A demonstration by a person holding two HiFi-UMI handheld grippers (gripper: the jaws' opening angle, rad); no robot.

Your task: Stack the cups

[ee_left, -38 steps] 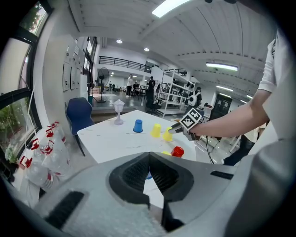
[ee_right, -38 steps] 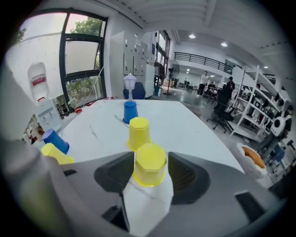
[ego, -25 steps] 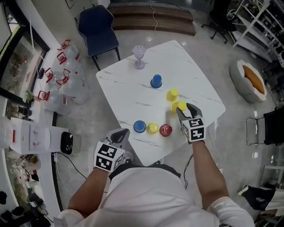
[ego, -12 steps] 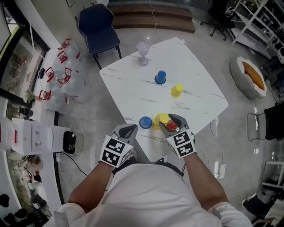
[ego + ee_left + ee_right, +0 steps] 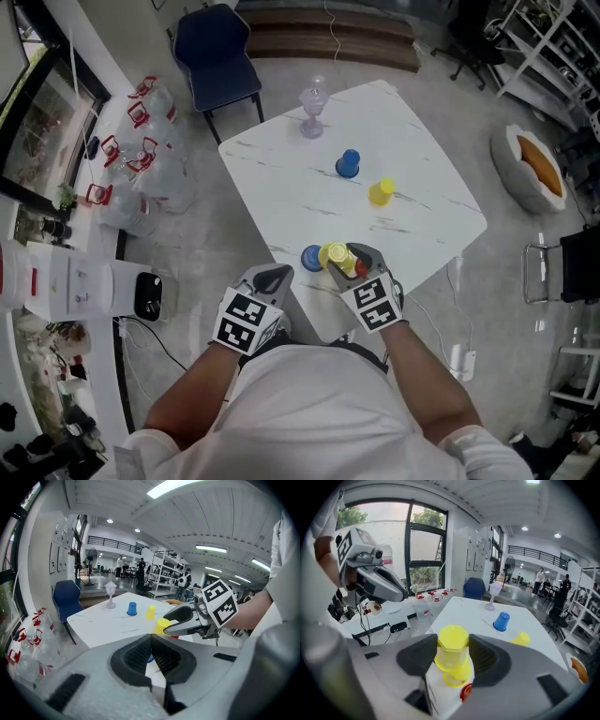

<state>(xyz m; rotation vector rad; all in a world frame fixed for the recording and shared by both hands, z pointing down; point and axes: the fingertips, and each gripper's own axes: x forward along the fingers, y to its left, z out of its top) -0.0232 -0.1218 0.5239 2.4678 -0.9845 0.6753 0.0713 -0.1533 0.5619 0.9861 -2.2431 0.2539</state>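
Right gripper view tells it best: the right gripper (image 5: pixel 453 639) has its jaws clamped on an upside-down yellow plastic cup (image 5: pixel 452 656), one pad on each side, base facing up. Directly under it is a second yellow plastic cup (image 5: pixel 457 679), also upside down, on the white marble-look table (image 5: pixel 464 613). Can't tell if the held one is touching it or just above it. A red plastic cup (image 5: pixel 465 693) peeks out right beside that lower one, mostly hidden by the jaw.

From the head view, this whole bunch is at the table's near edge, with a near blue plastic cup (image 5: pixel 310 258) just left of the yellow ones. Further out, around the middle of the table, there's a far blue plastic cup (image 5: pixel 348 164) and a lone yellow plastic cup (image 5: pixel 381 192). They're near each other but apart, both upside down. A clear stemmed glass (image 5: pixel 314 98) stands upright near the far corner.

The left gripper (image 5: pixel 151 636) has its jaws together with nothing in them. It hangs just off the table's near edge, beside the right one.

Past the far side of the table is a dark blue chair (image 5: pixel 220 47), and there are clear plastic jugs with red handles (image 5: pixel 150 187) on the floor off to the left.
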